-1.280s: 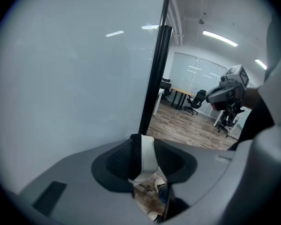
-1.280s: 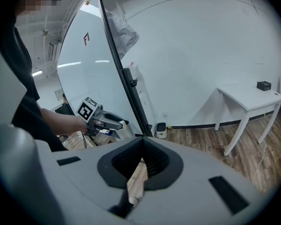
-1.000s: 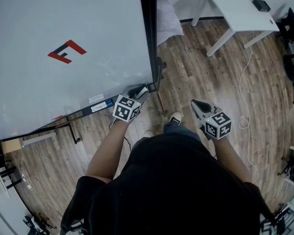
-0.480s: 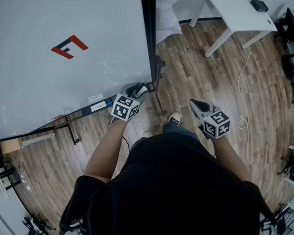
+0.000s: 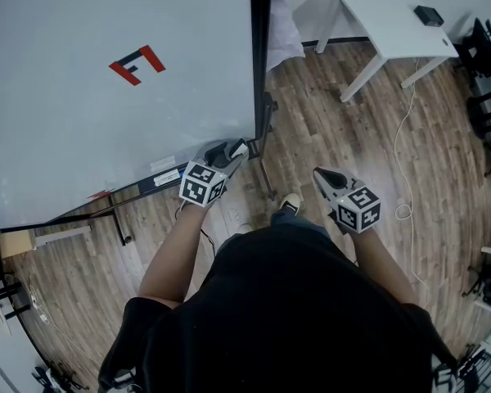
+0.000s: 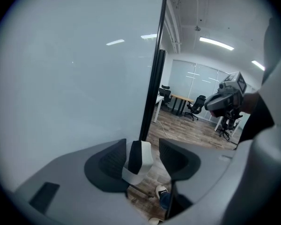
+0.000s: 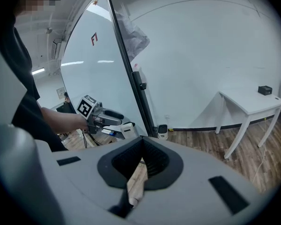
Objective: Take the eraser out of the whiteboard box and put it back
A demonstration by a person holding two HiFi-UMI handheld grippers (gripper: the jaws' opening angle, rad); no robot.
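Large whiteboard (image 5: 106,113) across the upper left of the head view, black-framed, red-and-black mark (image 5: 137,62) on its face. Wood floor (image 5: 327,129) to its right and below. White table (image 5: 393,27) at upper right, small dark box (image 5: 430,13) on top, pale cable (image 5: 407,129) trailing over the boards beside it. Black ledge (image 5: 159,178) along the board's bottom edge.

Left gripper (image 5: 226,152) up at the board's lower right corner, just beside the ledge's right end. Clamped on the eraser (image 6: 138,159), 1 dark felt face flat against the left pad, white body toward the right pad. Eraser out at the gripper tip, over the floor, beside the black frame post.

Right gripper (image 5: 327,178) well apart from the board, low over the floor near a shoe (image 5: 290,201). 2 pads pressed together at the tips in the right gripper view (image 7: 143,142), nothing pinched.
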